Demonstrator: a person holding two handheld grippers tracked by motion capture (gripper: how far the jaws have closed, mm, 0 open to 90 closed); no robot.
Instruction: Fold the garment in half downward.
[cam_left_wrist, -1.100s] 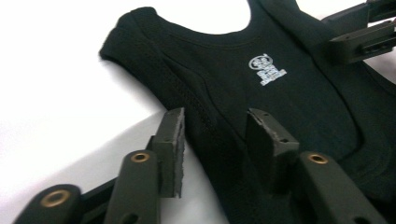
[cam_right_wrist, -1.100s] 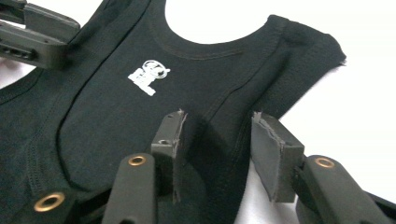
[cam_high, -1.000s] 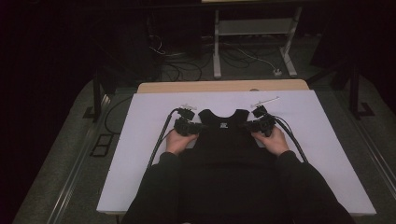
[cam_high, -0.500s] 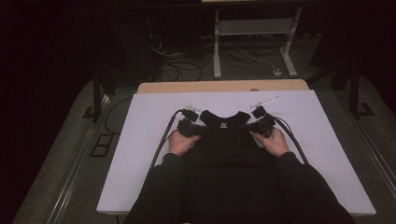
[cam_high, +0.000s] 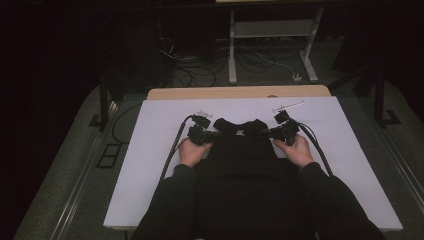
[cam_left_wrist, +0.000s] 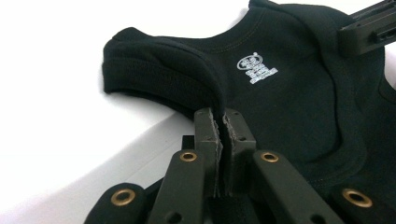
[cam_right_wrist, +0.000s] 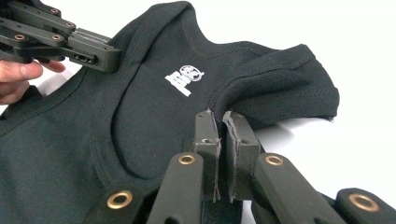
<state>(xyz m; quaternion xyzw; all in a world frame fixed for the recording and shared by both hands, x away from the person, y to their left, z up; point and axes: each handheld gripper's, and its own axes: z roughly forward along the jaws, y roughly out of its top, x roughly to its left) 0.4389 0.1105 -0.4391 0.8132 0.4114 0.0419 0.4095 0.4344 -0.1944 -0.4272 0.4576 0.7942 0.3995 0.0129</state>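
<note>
While both grippers pinch it, the black shirt (cam_high: 240, 150) lies flat on the white worktop (cam_high: 150, 150).
The left gripper (cam_left_wrist: 219, 122) has just clamped the shoulder at nine o'clock; the right gripper (cam_right_wrist: 223, 122), the shoulder at three.

Garment (cam_high: 243, 150): on the table (cam_high: 150, 165), middle, near edge.
Left gripper (cam_high: 206, 134): garment's left shoulder.
Right gripper (cam_high: 276, 132): right shoulder.
</note>
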